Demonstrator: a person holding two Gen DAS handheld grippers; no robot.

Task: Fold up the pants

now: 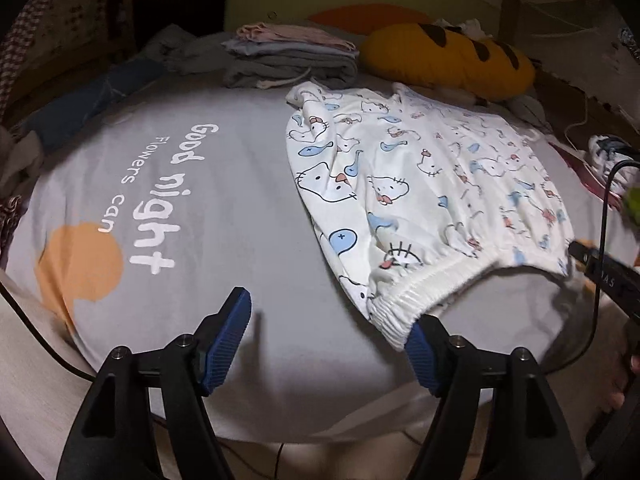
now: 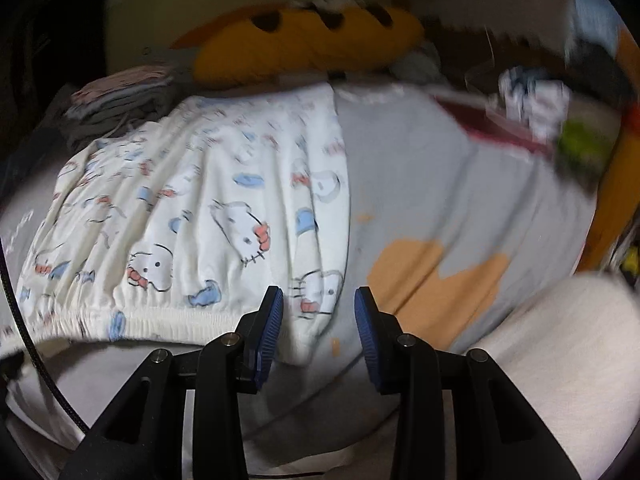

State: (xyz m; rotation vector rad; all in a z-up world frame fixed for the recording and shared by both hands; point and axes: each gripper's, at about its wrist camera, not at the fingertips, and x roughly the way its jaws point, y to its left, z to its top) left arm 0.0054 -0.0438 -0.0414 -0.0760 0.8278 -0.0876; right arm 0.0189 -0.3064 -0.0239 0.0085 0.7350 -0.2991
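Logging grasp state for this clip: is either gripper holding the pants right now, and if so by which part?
Nothing is held. The left gripper and right gripper are both open, near the waistband corners of the pants, gripping no fabric.

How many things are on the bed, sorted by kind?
Kitty-print pants: 1
Pile of folded clothes: 1
Yellow pillow with dark spots: 1
Grabbing tools: 2, the left tool and the right tool, both open
Total: 5
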